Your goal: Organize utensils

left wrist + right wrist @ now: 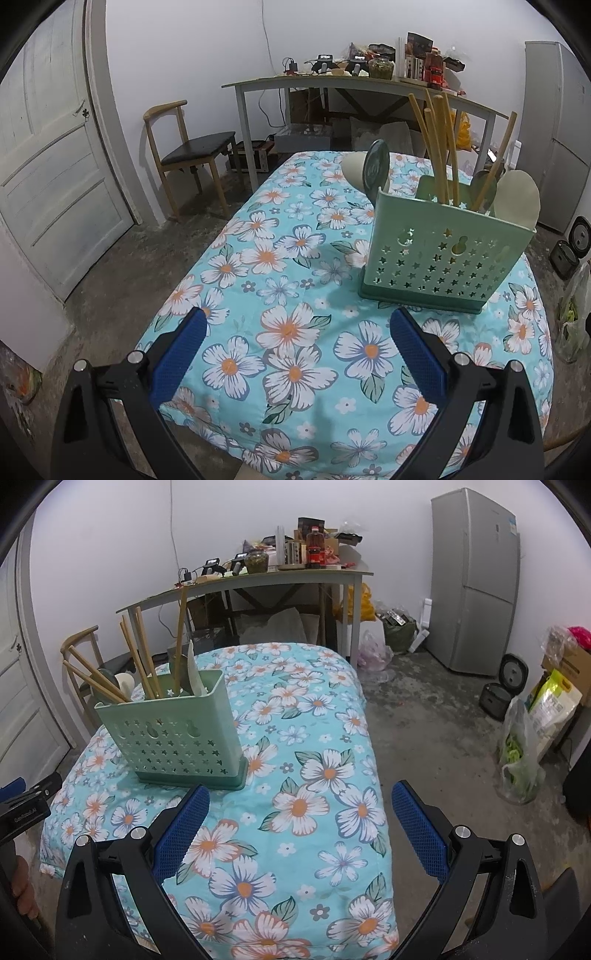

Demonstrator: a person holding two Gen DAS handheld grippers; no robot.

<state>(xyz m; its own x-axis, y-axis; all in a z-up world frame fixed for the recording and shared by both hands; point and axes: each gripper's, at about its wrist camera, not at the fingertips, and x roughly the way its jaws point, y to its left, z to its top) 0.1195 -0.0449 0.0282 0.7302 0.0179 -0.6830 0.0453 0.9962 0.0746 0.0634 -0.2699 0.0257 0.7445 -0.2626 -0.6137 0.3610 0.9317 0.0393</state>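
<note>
The room is bare and pale-walled, with a white door (55,177), a grey fridge (476,583), a cluttered side table (258,579) and a wooden chair (188,155) on a rough concrete floor. In front stands the tabletop (295,332), draped in a turquoise floral cloth that hangs over its edges and looks soft and a little puffy. On it, toward the middle, stands the green holder (439,258), upright, pierced with star-shaped holes, already carrying the chopsticks (439,144) and the spoons (517,199); no loose utensil shows on the cloth, so the sorting looks nearly or fully done. The left gripper (295,354) and right gripper (299,834) both hover over the near cloth with jaws spread wide and nothing between them. The likely trouble from here: the holder is tall, top-heavy with long leaning sticks, and sits on yielding fabric, so a nudge from a finger or a tug on a chopstick could tip it or spill the lot. A jaw dragging on the cloth could also pull the holder along.
</note>
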